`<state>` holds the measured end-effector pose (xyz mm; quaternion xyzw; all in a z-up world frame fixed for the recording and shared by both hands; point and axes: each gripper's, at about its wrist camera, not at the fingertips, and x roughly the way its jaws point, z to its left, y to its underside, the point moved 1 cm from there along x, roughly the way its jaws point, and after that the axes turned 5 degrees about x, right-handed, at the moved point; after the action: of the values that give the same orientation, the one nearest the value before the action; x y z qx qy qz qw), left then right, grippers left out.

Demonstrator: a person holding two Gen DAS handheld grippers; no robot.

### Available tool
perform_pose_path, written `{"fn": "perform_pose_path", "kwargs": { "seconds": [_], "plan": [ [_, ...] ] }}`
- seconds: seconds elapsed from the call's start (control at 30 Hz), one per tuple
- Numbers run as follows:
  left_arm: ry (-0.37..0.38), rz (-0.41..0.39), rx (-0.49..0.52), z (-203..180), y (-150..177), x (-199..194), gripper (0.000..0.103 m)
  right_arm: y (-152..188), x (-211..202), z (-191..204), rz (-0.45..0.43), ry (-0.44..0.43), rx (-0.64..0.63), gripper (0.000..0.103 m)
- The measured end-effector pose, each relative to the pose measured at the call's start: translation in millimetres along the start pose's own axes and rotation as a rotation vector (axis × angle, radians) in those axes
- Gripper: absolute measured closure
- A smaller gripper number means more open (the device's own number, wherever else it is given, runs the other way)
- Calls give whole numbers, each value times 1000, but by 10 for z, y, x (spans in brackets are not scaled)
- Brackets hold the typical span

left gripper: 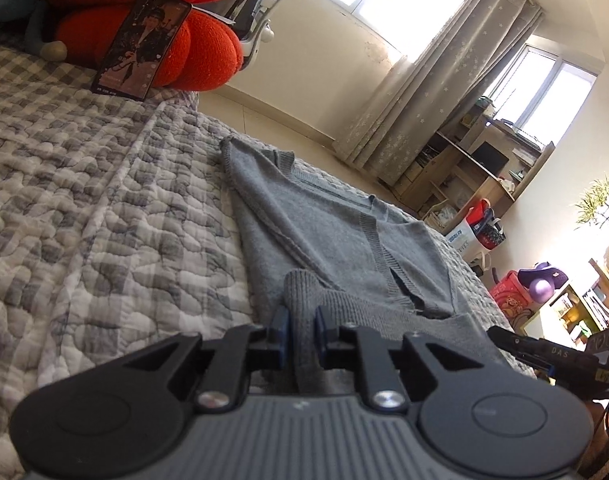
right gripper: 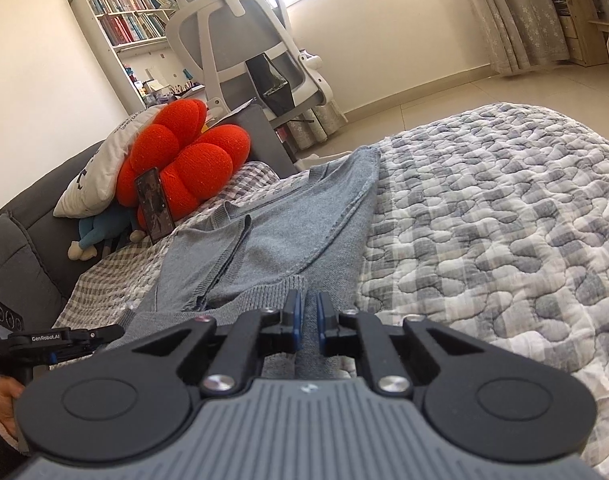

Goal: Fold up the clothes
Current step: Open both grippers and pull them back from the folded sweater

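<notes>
Jaws pinch cardigan (left gripper: 328, 232) hem (seemingly both).

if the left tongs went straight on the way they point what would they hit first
Likely the gray knit cardigan itself: the left tongs already pinch its ribbed hem, and the garment's body lies on the quilt directly ahead. Depth beyond it is unclear.

Right wrist view: "GenRobot.AI" in white on the black bar of the left hand-held gripper (right gripper: 60, 338); "AS" on its body at frame edge.
Left wrist view: "DAS" in pale letters on the right hand-held gripper (left gripper: 552, 354).
Box (left gripper: 462, 240) print, pillow (right gripper: 100, 168) lettering, book spines: unreadable.
</notes>
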<state>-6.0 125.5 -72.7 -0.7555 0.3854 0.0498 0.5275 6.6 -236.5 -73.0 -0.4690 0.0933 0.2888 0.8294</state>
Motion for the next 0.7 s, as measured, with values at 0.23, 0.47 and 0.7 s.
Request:
{"fn": "perform_pose_path", "kwargs": {
  "seconds": [0.23,0.47,0.7],
  "plan": [
    [-6,-73,219,-369,-23,-160,70,-13,-95,337,-57,6,-139,86],
    [-6,-4,402,-602,92,34,70,178,155,756,-1,19,-390,86],
    [-22,15,375,-376,101,-67,69,182,189,394,23,49,-302,86]
  ]
}}
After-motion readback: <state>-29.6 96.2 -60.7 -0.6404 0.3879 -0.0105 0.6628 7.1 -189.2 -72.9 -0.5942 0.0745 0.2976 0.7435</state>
